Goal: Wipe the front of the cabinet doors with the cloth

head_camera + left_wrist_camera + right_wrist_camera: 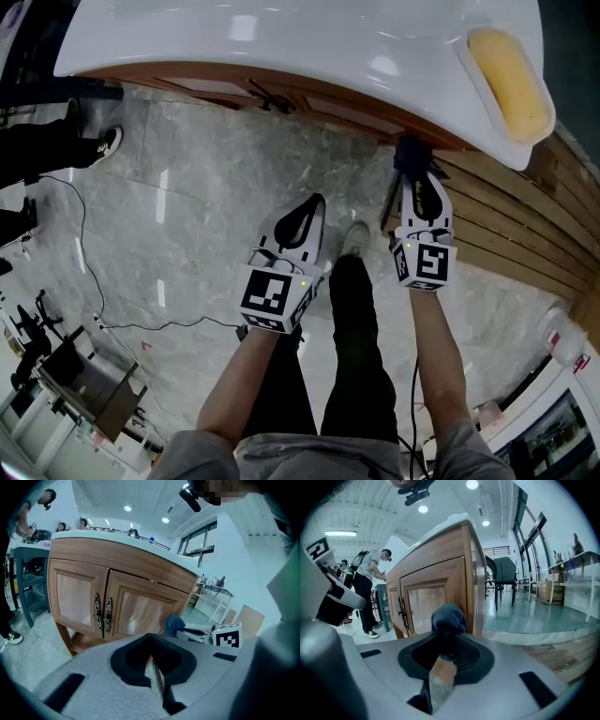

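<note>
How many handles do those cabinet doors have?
2: the left handle on the left door, the right handle on the right door, side by side. Other cabinet sides are hidden.

Cloth in your right gripper: dark blue, soft, fuzzy nap, matt.
Cabinet doors: brown wood, smooth, satin sheen, faint reflections.
Door handles: dark ornate metal.
Countertop: white, glossy, lamp glints.
Floor: grey veined stone, polished.
Your left gripper, like right: grey plastic shell, matt, finely textured; black ribbed lining.
</note>
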Action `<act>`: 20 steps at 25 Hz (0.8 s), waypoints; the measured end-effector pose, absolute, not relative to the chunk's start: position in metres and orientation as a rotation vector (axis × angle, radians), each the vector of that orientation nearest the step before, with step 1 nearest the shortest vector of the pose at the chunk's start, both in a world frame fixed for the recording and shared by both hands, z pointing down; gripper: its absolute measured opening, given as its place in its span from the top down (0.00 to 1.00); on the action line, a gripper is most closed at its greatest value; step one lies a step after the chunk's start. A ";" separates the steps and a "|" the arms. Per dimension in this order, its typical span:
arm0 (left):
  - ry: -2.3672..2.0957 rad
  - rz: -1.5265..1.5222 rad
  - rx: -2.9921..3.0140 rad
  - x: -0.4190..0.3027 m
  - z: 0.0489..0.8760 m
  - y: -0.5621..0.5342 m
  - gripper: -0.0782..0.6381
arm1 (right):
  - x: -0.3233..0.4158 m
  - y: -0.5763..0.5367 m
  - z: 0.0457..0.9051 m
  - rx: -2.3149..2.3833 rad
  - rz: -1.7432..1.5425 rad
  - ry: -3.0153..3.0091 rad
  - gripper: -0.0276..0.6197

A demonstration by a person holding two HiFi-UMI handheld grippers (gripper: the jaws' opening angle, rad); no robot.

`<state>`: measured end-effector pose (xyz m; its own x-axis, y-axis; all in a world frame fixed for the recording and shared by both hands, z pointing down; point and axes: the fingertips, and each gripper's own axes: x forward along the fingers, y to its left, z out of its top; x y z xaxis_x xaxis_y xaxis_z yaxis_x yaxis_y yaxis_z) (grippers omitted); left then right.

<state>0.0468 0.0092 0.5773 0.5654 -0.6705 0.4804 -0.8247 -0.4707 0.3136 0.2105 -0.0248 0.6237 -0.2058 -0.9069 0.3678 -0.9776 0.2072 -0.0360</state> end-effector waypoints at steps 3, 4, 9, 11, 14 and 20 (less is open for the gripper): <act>-1.204 0.409 2.278 0.044 0.578 0.011 0.88 | 0.211 -0.030 0.628 1.779 0.369 -2.222 0.84; -1.208 0.409 2.274 0.043 0.578 0.012 0.88 | 0.211 -0.031 0.629 1.779 0.367 -2.225 0.84; -1.205 0.415 2.265 0.045 0.581 0.013 0.88 | 0.215 -0.036 0.632 1.802 0.394 -2.225 0.84; -1.204 0.418 2.262 0.045 0.583 0.012 0.88 | 0.214 -0.037 0.633 1.798 0.396 -2.224 0.84; -1.206 0.416 2.255 0.042 0.584 0.008 0.88 | 0.211 -0.041 0.633 1.791 0.397 -2.224 0.84; -1.202 0.408 2.249 0.029 0.587 0.004 0.88 | 0.201 -0.046 0.634 1.789 0.390 -2.217 0.84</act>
